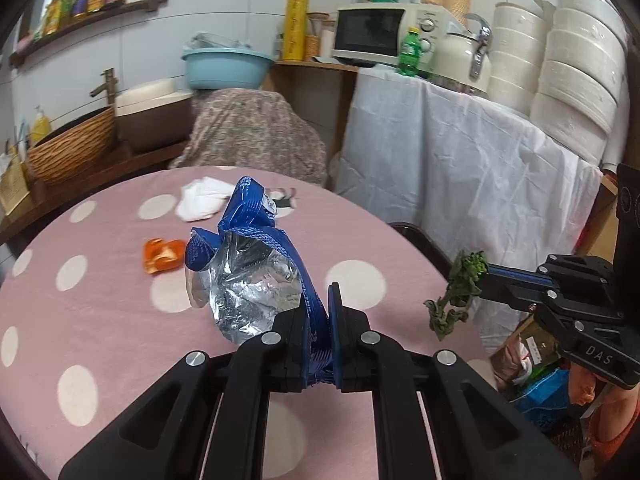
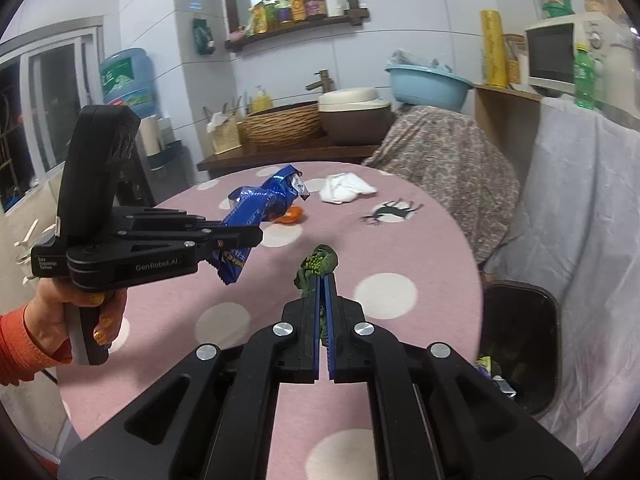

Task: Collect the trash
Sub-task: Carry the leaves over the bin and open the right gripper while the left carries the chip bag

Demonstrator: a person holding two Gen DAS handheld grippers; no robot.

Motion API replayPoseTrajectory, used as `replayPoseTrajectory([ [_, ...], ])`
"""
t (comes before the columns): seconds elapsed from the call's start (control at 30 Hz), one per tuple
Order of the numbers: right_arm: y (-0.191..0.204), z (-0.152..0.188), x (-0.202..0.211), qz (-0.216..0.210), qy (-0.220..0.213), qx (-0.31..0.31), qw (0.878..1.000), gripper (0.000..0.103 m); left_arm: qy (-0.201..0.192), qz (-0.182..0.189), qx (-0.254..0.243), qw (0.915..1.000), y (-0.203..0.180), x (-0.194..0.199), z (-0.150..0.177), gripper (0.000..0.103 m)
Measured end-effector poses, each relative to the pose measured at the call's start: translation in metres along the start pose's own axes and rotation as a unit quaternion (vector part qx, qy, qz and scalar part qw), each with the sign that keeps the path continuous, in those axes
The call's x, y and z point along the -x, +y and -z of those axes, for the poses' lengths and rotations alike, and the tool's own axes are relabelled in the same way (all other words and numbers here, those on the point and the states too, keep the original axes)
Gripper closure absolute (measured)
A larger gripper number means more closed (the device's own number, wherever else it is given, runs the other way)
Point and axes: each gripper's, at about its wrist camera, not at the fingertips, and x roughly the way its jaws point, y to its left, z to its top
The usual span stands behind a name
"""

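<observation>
My left gripper [image 1: 318,308] is shut on a crumpled blue and silver snack wrapper [image 1: 256,264] and holds it above the pink dotted table [image 1: 100,320]. In the right wrist view the left gripper [image 2: 256,236] holds the wrapper [image 2: 256,204] at the left. My right gripper [image 2: 324,280] is shut on a wilted green vegetable scrap [image 2: 318,266] above the table; the scrap also shows in the left wrist view [image 1: 460,288], off the table's right edge. An orange peel [image 1: 164,256] and a crumpled white tissue [image 1: 202,198] lie on the table. A black trash bin [image 2: 520,344] stands right of the table.
A chair draped in patterned cloth [image 2: 444,160] stands behind the table. A white-sheeted counter [image 1: 460,152] with a microwave [image 1: 376,32] is on the right. A wooden sink counter with a wicker basket [image 2: 280,124] is at the back left.
</observation>
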Motion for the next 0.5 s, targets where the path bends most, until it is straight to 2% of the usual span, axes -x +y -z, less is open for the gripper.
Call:
replayPoseTrajectory([
  [0.27, -0.069, 0.013, 0.015, 0.065, 0.000, -0.042, 0.997, 0.100, 0.013, 0.045, -0.036, 0.9982, -0.058, -0.044, -0.019, 0.094],
  [0.5, -0.146, 0.027, 0.014, 0.118, 0.014, -0.099, 0.988, 0.100, 0.035, 0.083, -0.064, 0.9939, -0.109, -0.086, -0.039, 0.094],
])
